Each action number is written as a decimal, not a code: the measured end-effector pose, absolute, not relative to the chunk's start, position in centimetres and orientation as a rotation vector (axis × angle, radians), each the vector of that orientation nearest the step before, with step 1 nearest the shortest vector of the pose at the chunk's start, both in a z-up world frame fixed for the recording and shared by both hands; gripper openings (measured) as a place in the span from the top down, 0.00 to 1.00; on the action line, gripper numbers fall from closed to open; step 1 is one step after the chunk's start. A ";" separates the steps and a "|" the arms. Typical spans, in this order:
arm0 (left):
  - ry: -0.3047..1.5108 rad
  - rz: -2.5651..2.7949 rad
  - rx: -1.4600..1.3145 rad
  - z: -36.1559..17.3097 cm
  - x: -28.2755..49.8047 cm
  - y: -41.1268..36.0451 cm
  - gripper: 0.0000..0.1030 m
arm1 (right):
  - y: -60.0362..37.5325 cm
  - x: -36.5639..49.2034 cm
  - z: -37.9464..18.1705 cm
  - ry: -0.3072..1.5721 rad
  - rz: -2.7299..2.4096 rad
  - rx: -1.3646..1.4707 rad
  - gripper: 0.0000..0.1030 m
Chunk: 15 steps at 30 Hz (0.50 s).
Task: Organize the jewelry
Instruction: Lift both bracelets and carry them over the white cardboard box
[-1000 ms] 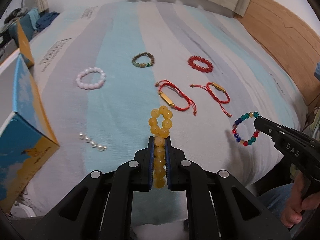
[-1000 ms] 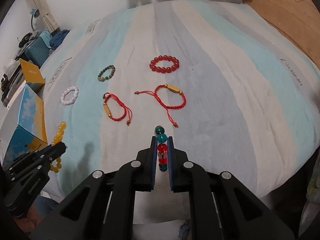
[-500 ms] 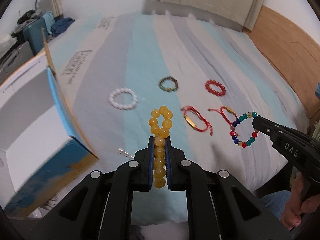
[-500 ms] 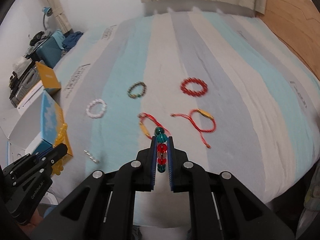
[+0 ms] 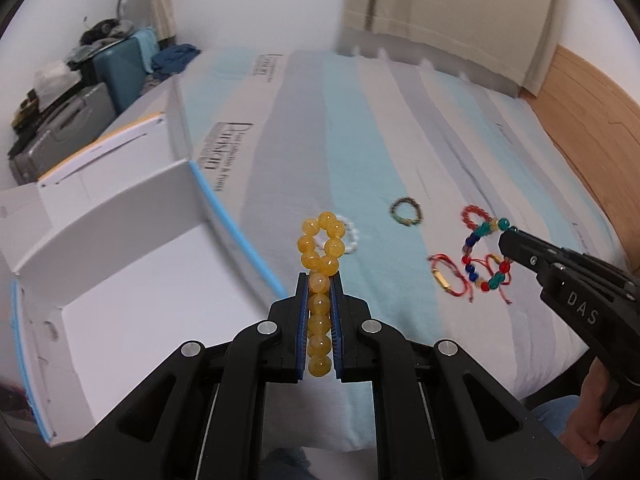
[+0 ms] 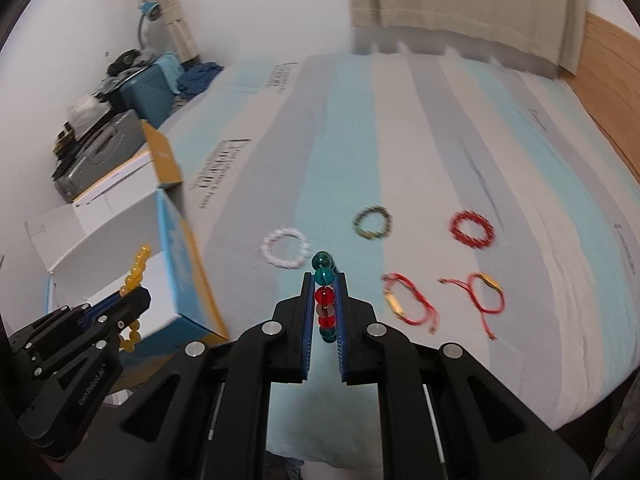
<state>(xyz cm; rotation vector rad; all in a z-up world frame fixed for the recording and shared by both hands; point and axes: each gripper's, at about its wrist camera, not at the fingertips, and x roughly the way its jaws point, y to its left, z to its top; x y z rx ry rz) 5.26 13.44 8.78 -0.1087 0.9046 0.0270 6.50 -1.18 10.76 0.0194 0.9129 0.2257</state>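
Note:
My left gripper (image 5: 319, 280) is shut on a yellow bead bracelet (image 5: 321, 248), held in the air just right of an open white box (image 5: 132, 280); the bracelet also shows in the right wrist view (image 6: 136, 276). My right gripper (image 6: 325, 280) is shut on a multicoloured bead bracelet (image 6: 325, 296), which hangs from its tip in the left wrist view (image 5: 486, 256). On the striped bedspread (image 6: 400, 128) lie a white bead bracelet (image 6: 285, 247), an olive bead bracelet (image 6: 373, 222), a red bead bracelet (image 6: 472, 229) and two red cord bracelets (image 6: 406, 304) (image 6: 482, 294).
The box (image 6: 132, 264) has blue and yellow outer sides and stands at the bed's left edge. Beyond it are a grey case (image 6: 100, 152), a blue suitcase (image 6: 154, 80) and clutter. A wooden headboard (image 5: 592, 120) runs along the right.
Both grippers have swung left toward the box, each still holding its bracelet. The open box now fills the left of the left wrist view.

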 end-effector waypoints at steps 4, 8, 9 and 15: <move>0.897 0.072 -0.123 9.4 4.5 16.3 0.92 | 2.6 6.4 11.8 0.900 0.284 -0.004 0.91; 0.897 0.126 -0.148 9.6 3.4 19.7 0.92 | 6.4 6.1 12.1 0.895 0.341 -0.037 0.91; 0.897 0.139 -0.155 9.6 3.2 20.5 0.92 | 7.3 6.0 12.1 0.895 0.354 -0.042 0.91; 0.906 0.219 -0.189 9.1 1.3 25.2 0.92 | 13.7 5.2 11.3 0.907 0.447 -0.104 0.91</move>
